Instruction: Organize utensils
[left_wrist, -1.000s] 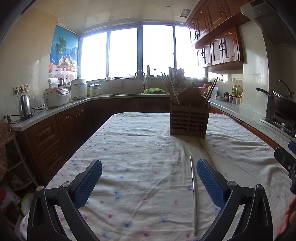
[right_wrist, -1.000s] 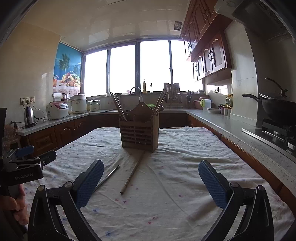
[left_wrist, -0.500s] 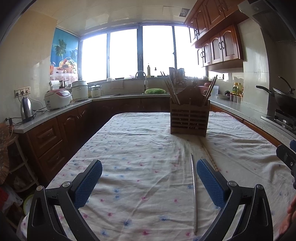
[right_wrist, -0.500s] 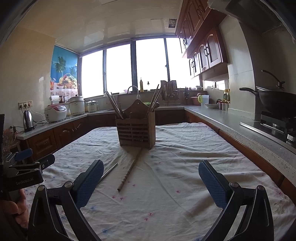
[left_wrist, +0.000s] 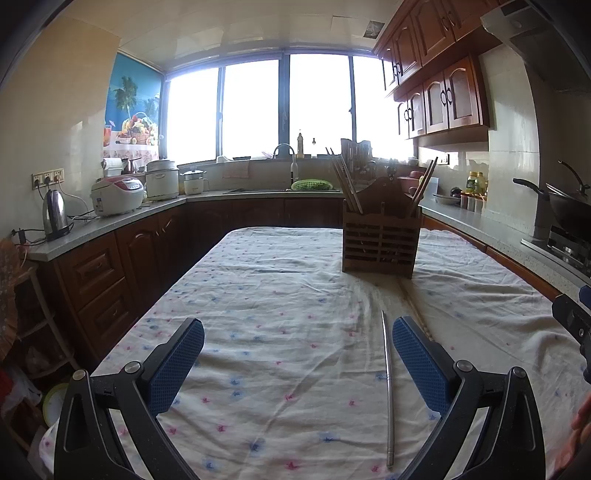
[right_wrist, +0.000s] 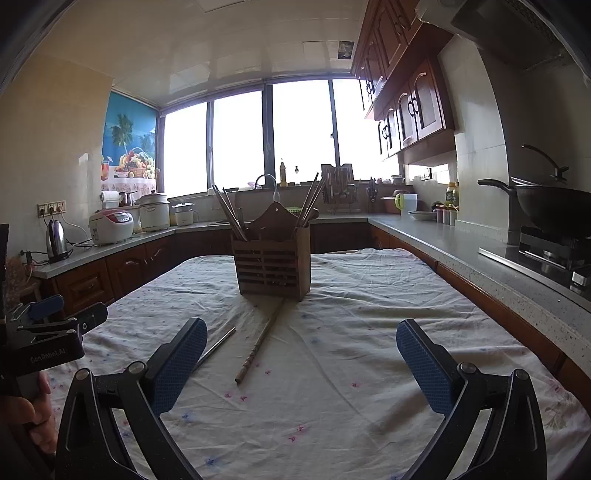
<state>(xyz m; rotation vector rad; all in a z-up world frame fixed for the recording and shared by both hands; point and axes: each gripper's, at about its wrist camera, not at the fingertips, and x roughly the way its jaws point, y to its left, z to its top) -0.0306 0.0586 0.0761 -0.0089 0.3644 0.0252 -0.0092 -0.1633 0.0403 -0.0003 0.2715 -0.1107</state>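
Just inside the left hand-held gripper's (left_wrist: 297, 360) right finger lies a metal chopstick (left_wrist: 388, 387).

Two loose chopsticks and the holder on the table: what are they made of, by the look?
Silver chopstick: likely stainless steel, with a smooth grey sheen and a bright highlight along it.
Brown chopstick: looks like wood or bamboo, matte tan, with a ridged, carved thick end.
Utensil holder: wood, dark brown stain, slatted front, low sheen.

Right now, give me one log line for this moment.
left tongs open, empty | right tongs open, empty | metal chopstick, wooden chopstick on tablecloth | holder upright
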